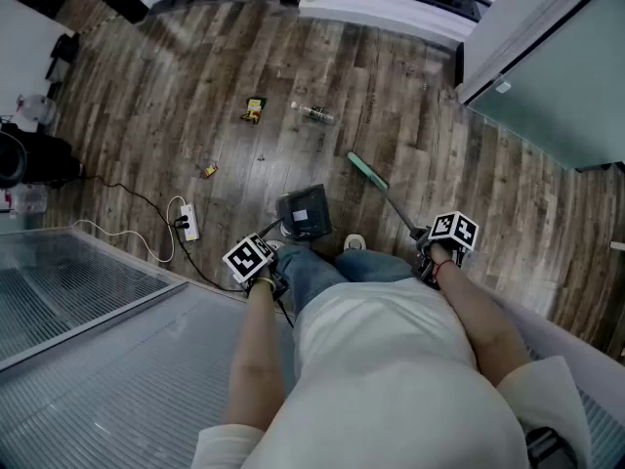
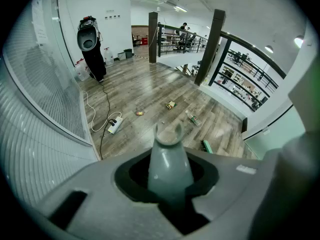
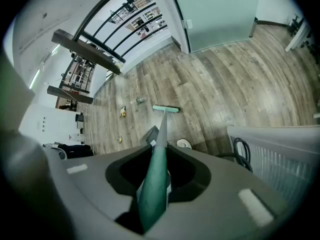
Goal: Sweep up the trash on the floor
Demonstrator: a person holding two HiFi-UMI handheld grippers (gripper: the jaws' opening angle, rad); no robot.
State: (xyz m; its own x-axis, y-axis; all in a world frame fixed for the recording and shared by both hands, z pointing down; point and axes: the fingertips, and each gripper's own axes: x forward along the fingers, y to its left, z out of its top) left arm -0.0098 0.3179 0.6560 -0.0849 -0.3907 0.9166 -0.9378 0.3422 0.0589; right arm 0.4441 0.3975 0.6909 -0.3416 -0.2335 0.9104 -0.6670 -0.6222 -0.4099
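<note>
Left gripper [image 2: 168, 196]: you are clamping its jaws on the grey dustpan handle [image 2: 169, 159], which is standing up between them.
Dustpan [image 1: 305, 213]: it is hanging low just in front of your shoe [image 1: 354, 243], near the floor's [image 1: 488, 193] near edge; I cannot tell whether it is touching the boards.
Right gripper [image 3: 155, 196]: you are gripping the green broom handle [image 3: 160, 144] with the jaws closed on it.
Broom head [image 1: 367, 171]: it is resting ahead of you and to the right, well apart from the litter.
Trash: a wrapper [image 1: 254, 110] and a bottle [image 1: 314, 113] are lying toward the floor's far edge, and a small scrap [image 1: 209, 170] is sitting nearer its left edge.
Step in hand: you seem to be lining up both tools; no sweeping looks done yet.
Next move: it is calling for you to step closer, set the broom head beyond the bottle, and lay the dustpan flat, mouth facing the litter.
Watch: a power strip [image 1: 188, 221] and its cable are lying by the left edge, close to the scrap.
</note>
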